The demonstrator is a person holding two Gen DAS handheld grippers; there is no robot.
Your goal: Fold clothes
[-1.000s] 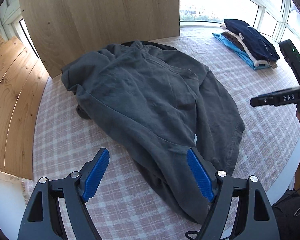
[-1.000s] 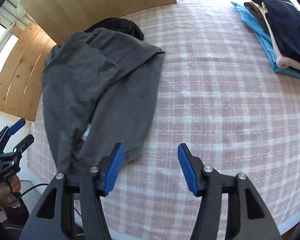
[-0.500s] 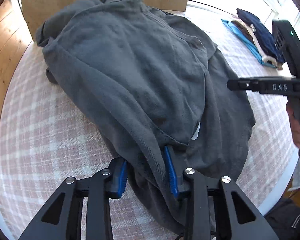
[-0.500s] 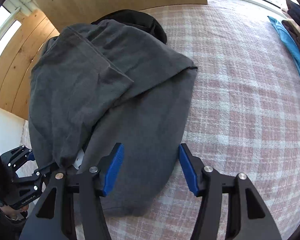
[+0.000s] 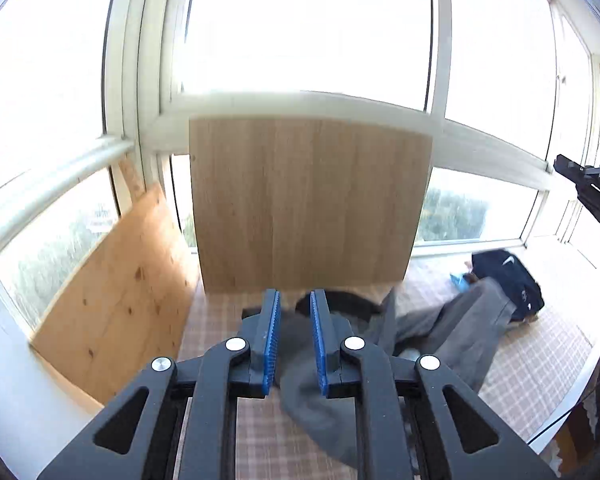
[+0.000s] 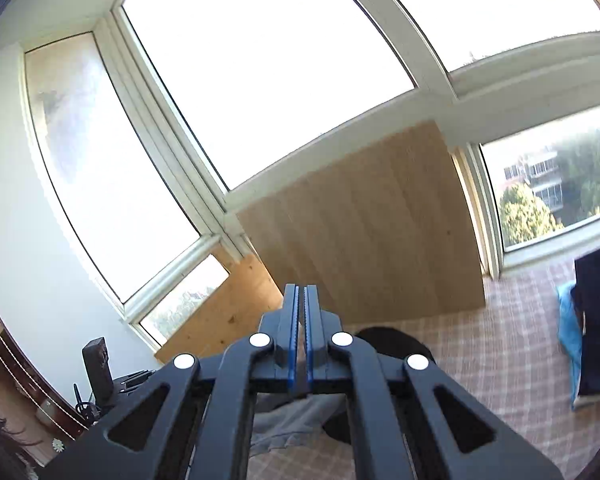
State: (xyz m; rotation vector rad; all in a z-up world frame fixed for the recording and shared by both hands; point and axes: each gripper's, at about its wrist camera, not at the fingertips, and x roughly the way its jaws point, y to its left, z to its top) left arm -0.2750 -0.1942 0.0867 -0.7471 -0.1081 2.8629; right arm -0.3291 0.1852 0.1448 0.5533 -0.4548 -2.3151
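Note:
The grey garment (image 5: 452,332) hangs lifted above the checked table (image 5: 540,360). My left gripper (image 5: 294,308) is shut on a bunched part of it; grey cloth fills the gap between the blue pads and hangs below. My right gripper (image 6: 301,298) has its pads nearly together, and grey cloth (image 6: 288,416) hangs beneath its frame; it also shows at the right edge of the left wrist view (image 5: 592,188). Both grippers are raised and point toward the windows.
A light wooden board (image 5: 308,204) and a pine board (image 5: 116,292) lean against the windows behind the table. A black garment (image 6: 392,344) lies by the board. A stack of folded clothes (image 5: 508,284) sits at the far right, also in the right wrist view (image 6: 596,320).
Both grippers closed on the grey garment and rose, lifting it off the table. The cameras now tilt up toward the windows instead of looking down on the table.

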